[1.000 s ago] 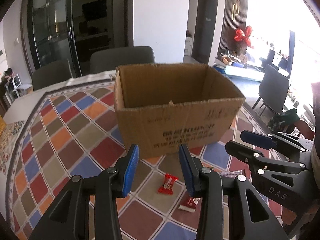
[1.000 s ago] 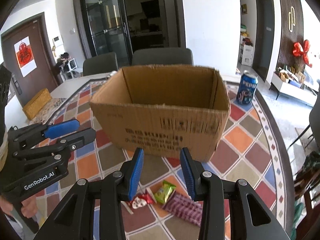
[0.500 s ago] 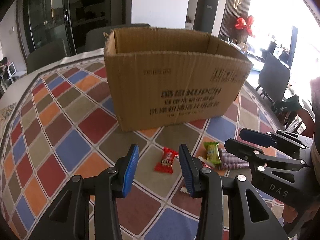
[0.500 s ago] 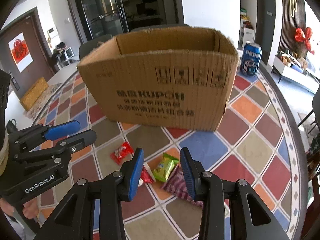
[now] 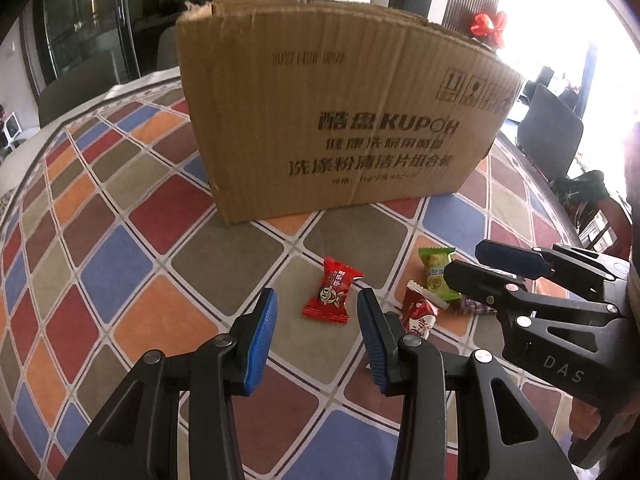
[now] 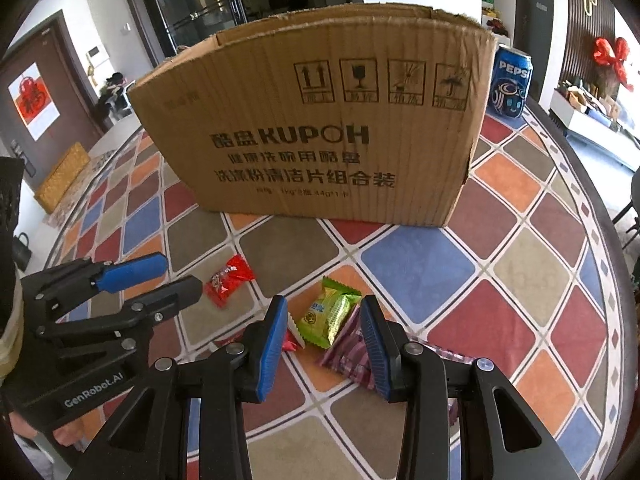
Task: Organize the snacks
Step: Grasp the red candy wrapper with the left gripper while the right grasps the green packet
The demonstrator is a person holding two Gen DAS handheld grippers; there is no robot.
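Both grippers hang over the snacks on the worktop (image 5: pixel 240 248), just short of the box (image 5: pixel 340 120). Left gripper (image 5: pixel 316 320) has its jaws apart and empty, framing the red candy (image 5: pixel 334 293). Right gripper (image 6: pixel 324 328) also stands apart, lined up on the green packet (image 6: pixel 329 312) lying over a purple one (image 6: pixel 352 354). Both tilt steeply down, side by side. Best bet: drop straight, pinch one wrapper each, don't snag the neighbours. Nothing is lifted yet.

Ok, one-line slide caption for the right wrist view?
Open right gripper above a green snack packet before the cardboard box; left gripper beside a red candy.
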